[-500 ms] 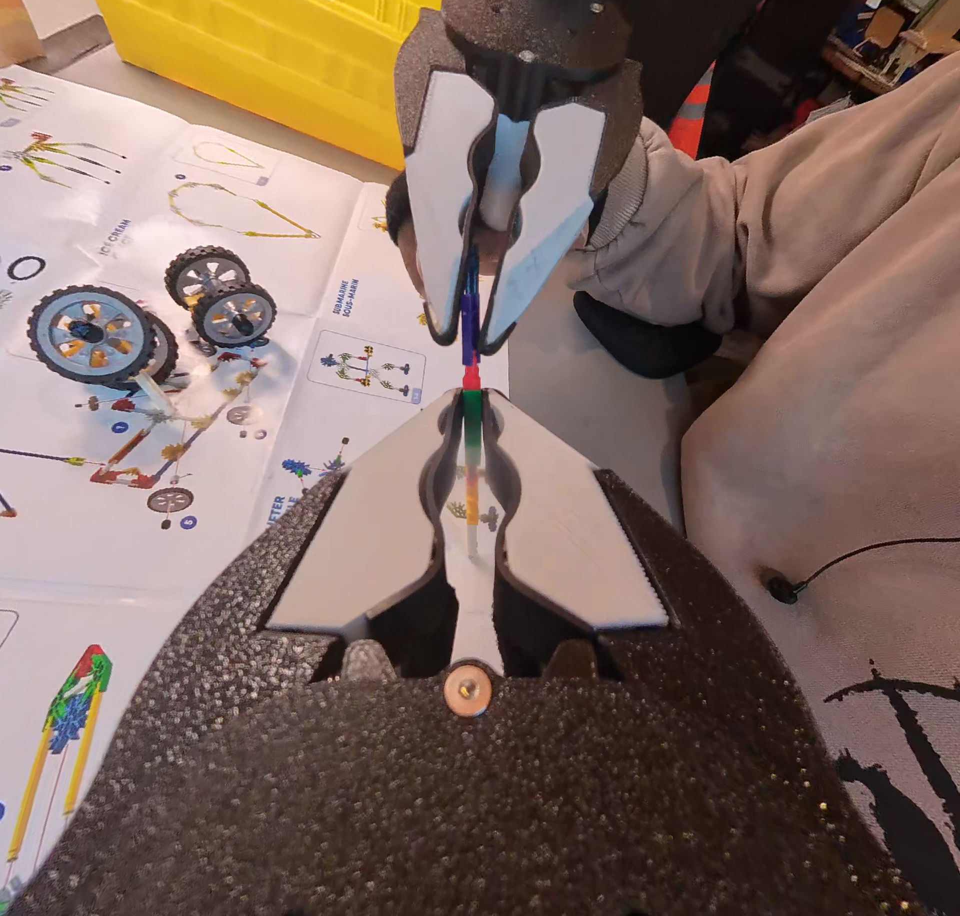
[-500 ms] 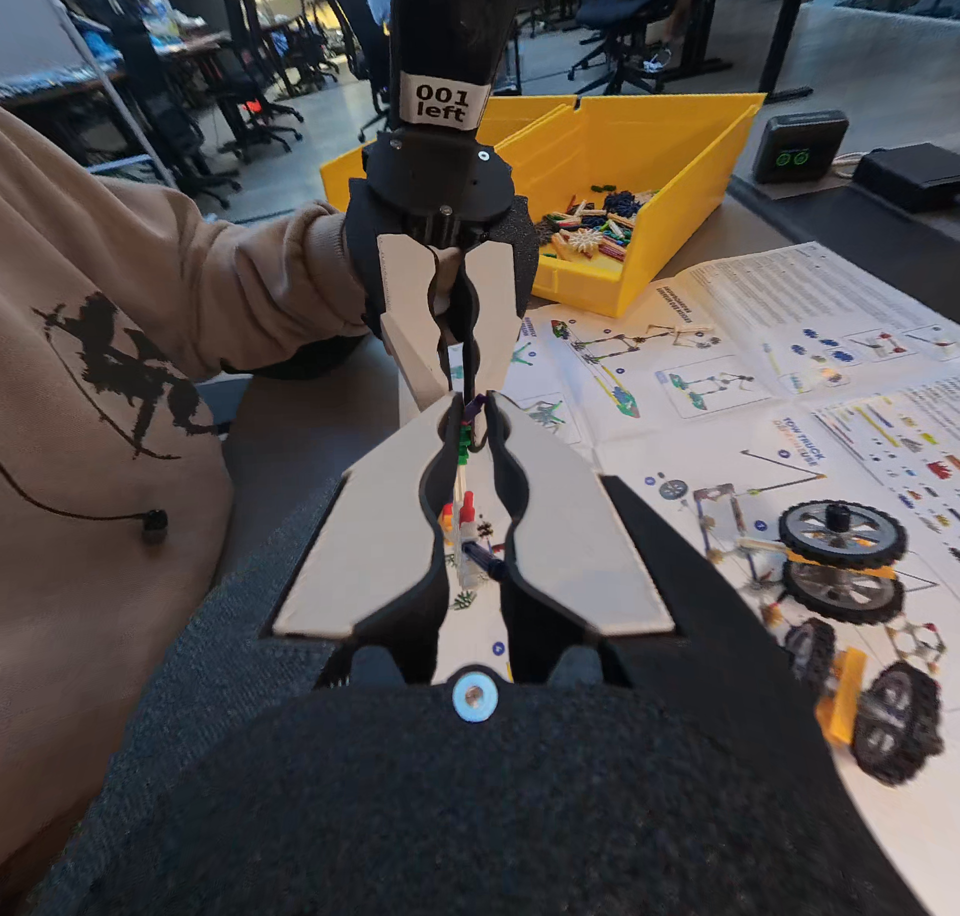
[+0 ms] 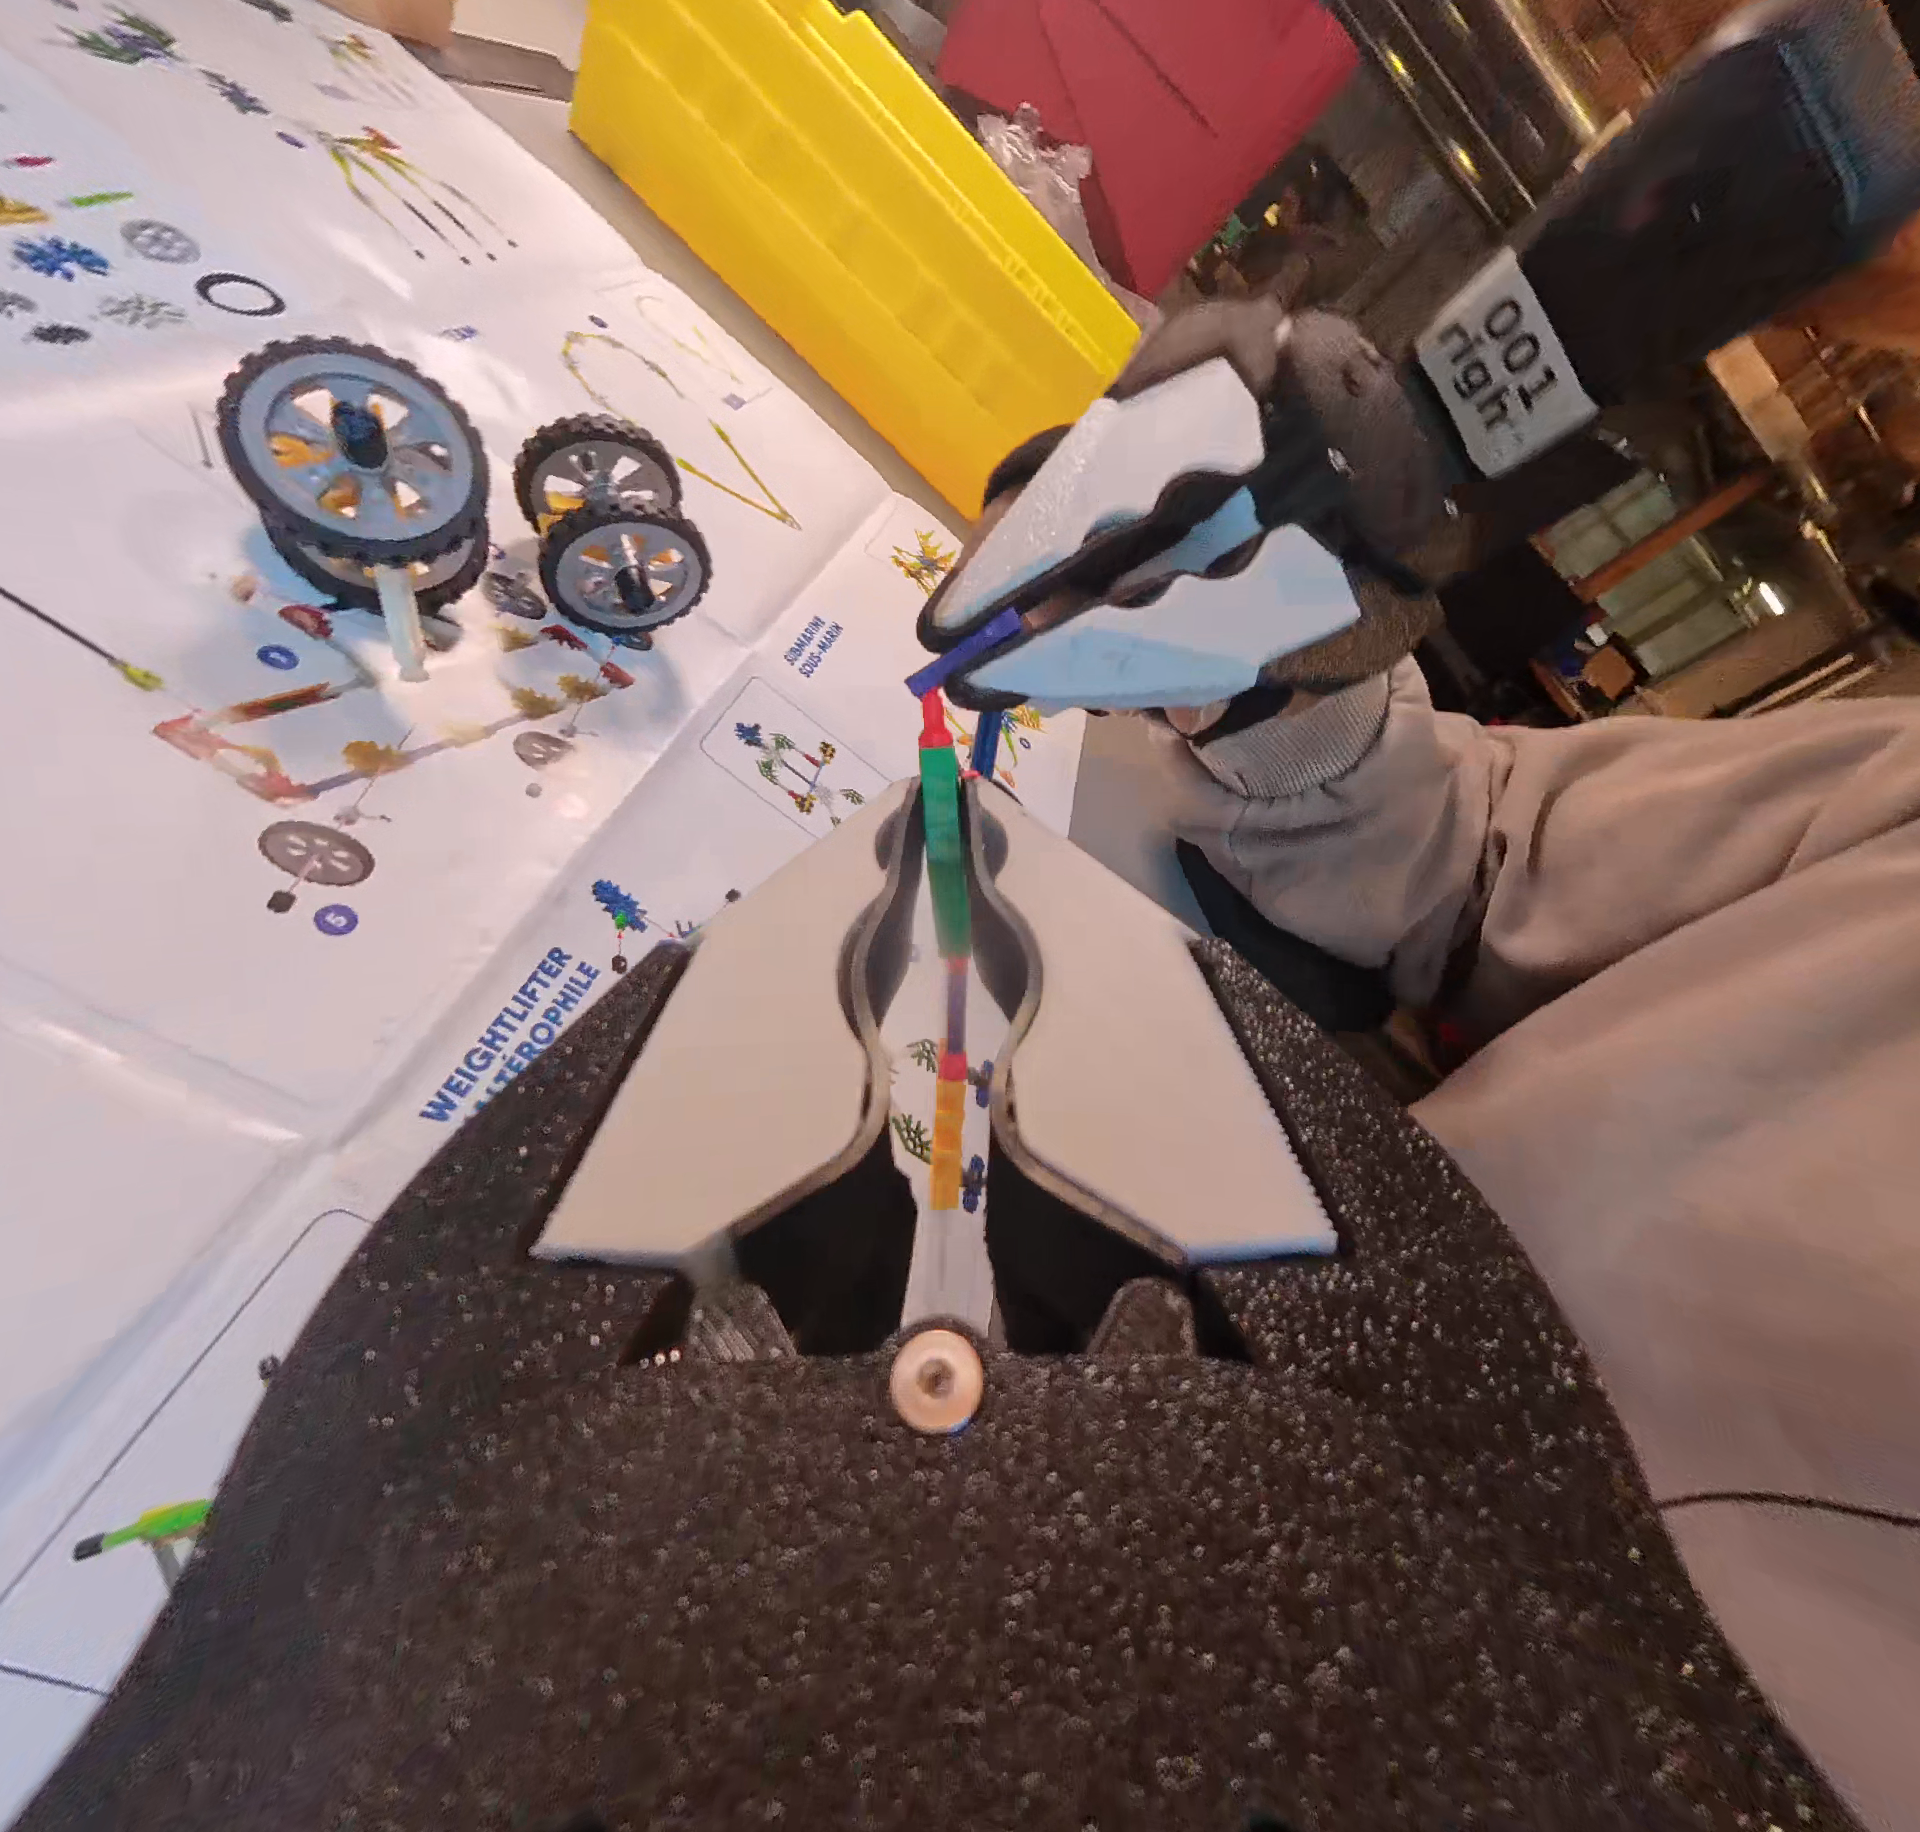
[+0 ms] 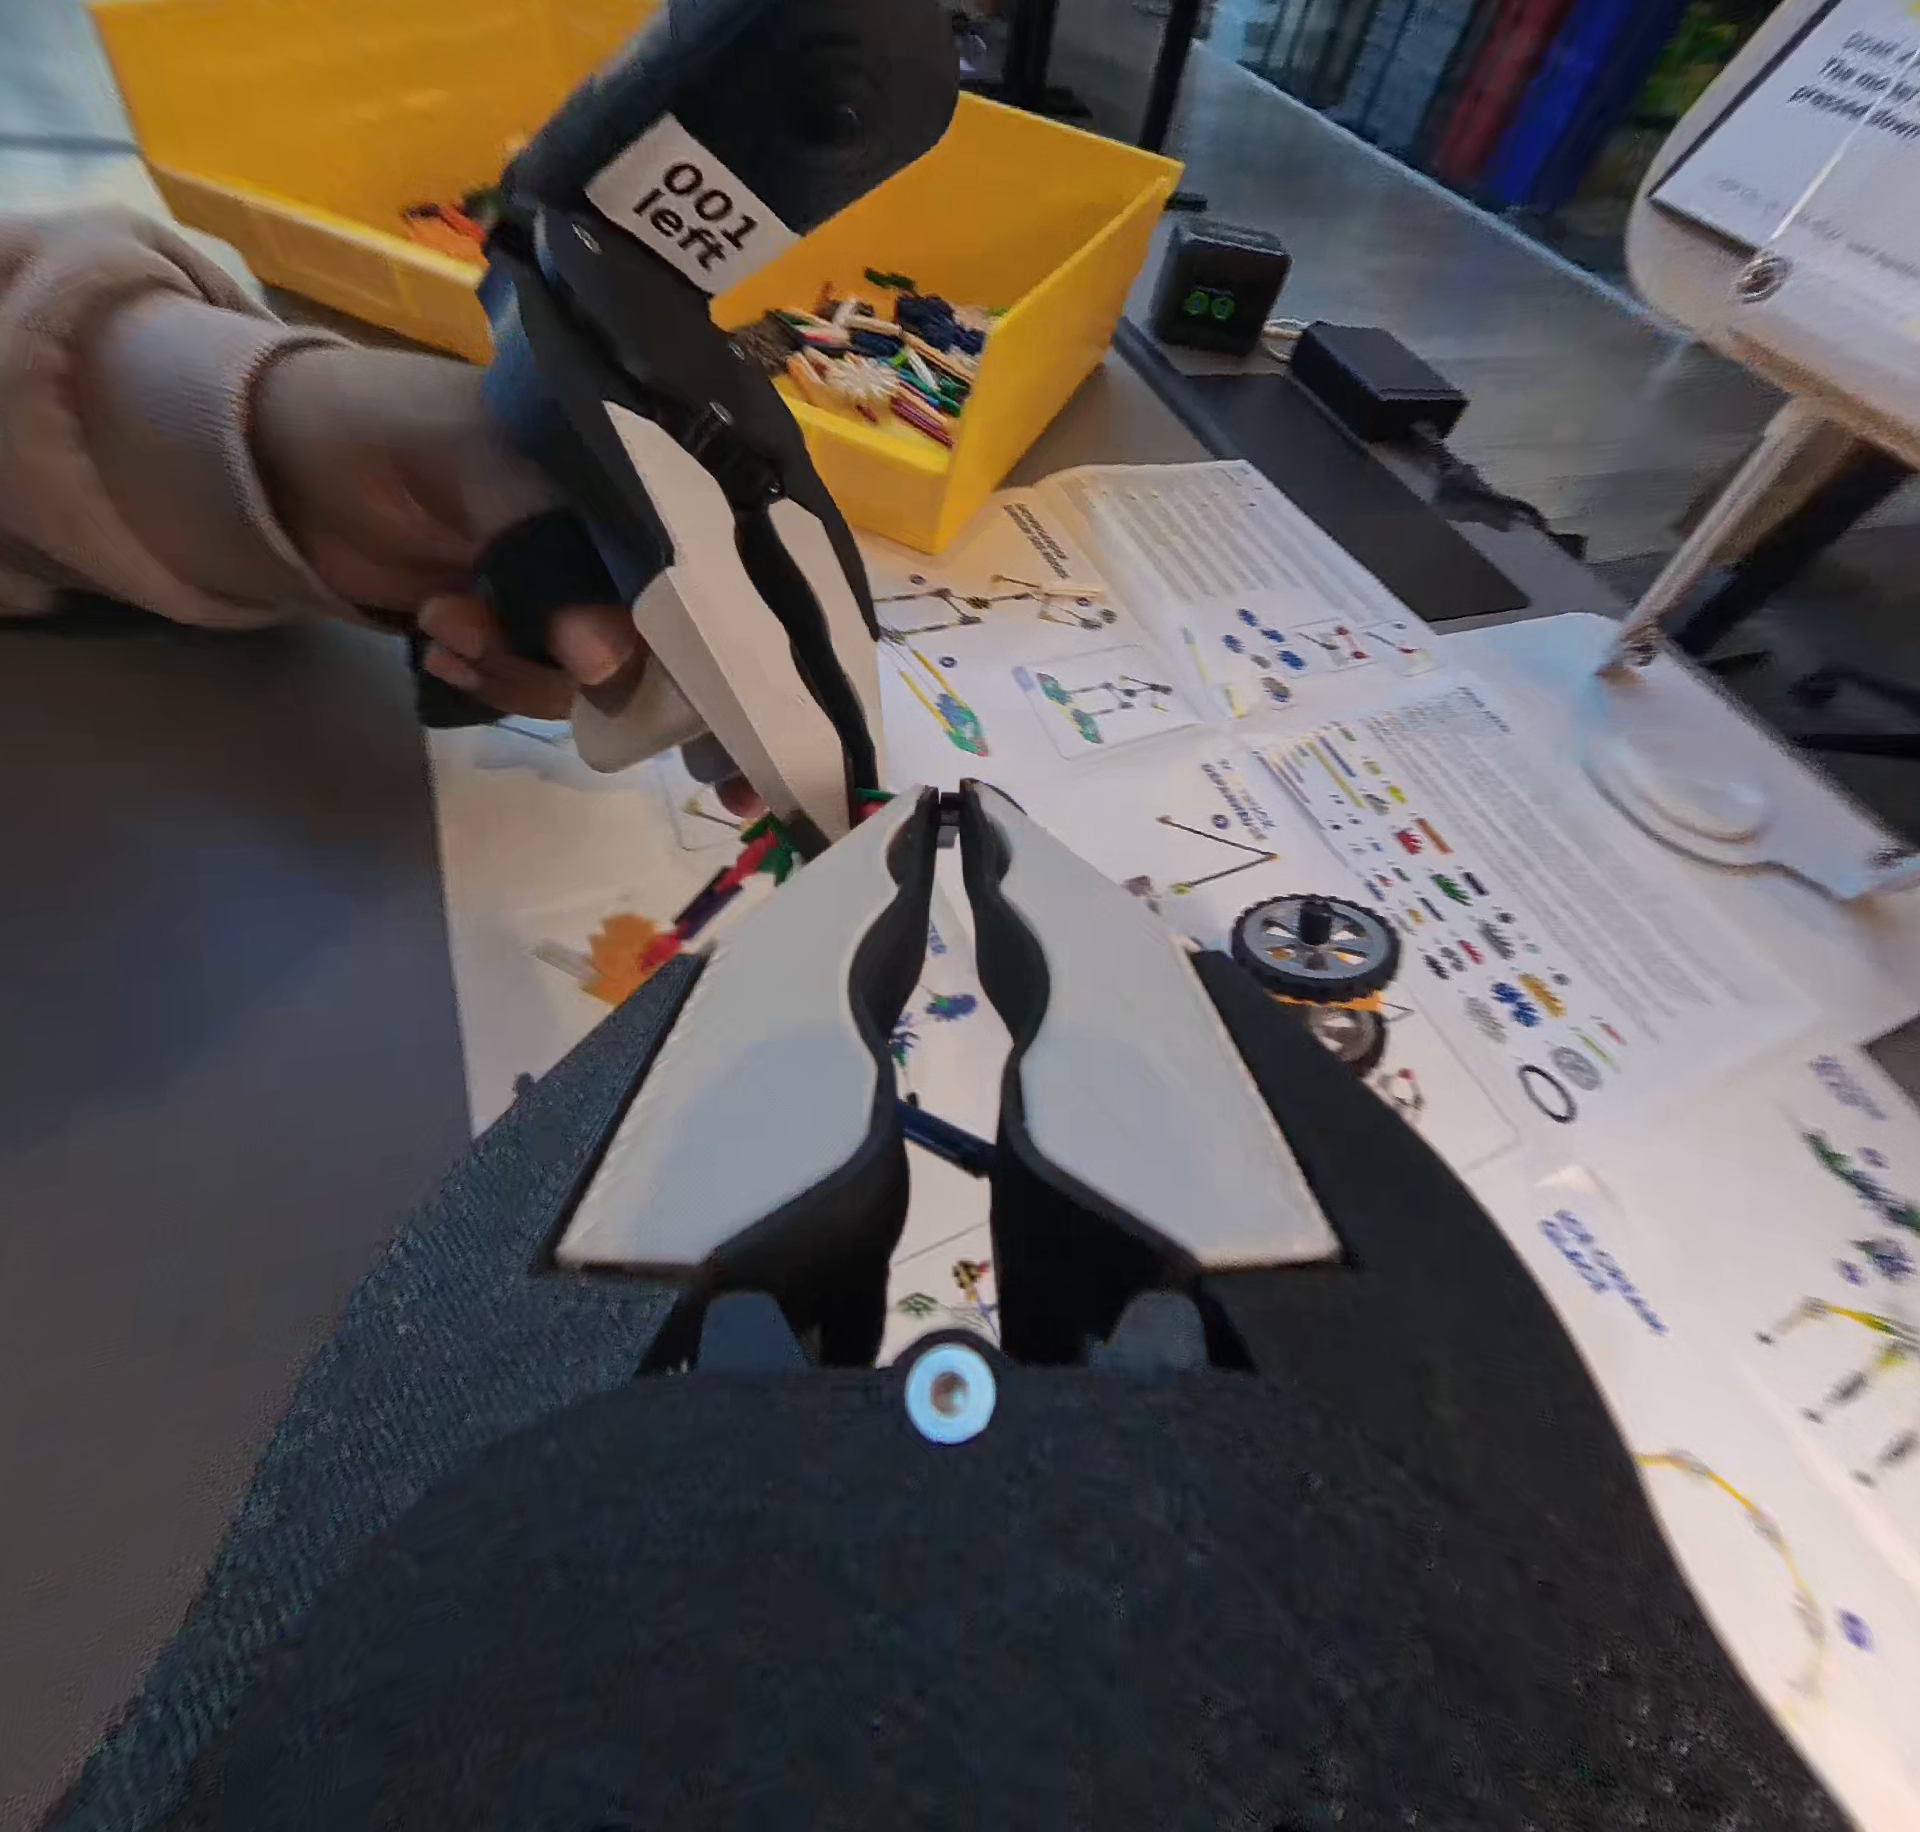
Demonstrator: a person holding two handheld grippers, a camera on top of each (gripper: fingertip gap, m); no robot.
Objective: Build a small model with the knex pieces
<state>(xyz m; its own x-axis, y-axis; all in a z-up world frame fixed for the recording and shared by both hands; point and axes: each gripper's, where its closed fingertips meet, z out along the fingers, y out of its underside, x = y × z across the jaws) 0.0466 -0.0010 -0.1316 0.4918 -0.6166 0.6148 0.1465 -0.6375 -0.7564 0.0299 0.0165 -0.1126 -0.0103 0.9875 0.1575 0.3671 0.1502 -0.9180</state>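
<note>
Left gripper [image 3: 943, 795] clamps green rod [image 3: 940, 826]; right gripper [image 3: 940, 662] tilted (blue piece [image 3: 961, 655] pinched).

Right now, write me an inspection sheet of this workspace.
Surface: grey table under a printed instruction sheet.
Job's things: green rod; blue rod.
Clutter: wheeled model; yellow bin of small parts.
Grippers: left gripper shut on the green rod; right gripper shut on the blue rod.
Cables: thin black cord on sleeve.
Surroundings: black power brick, white stand.
</note>
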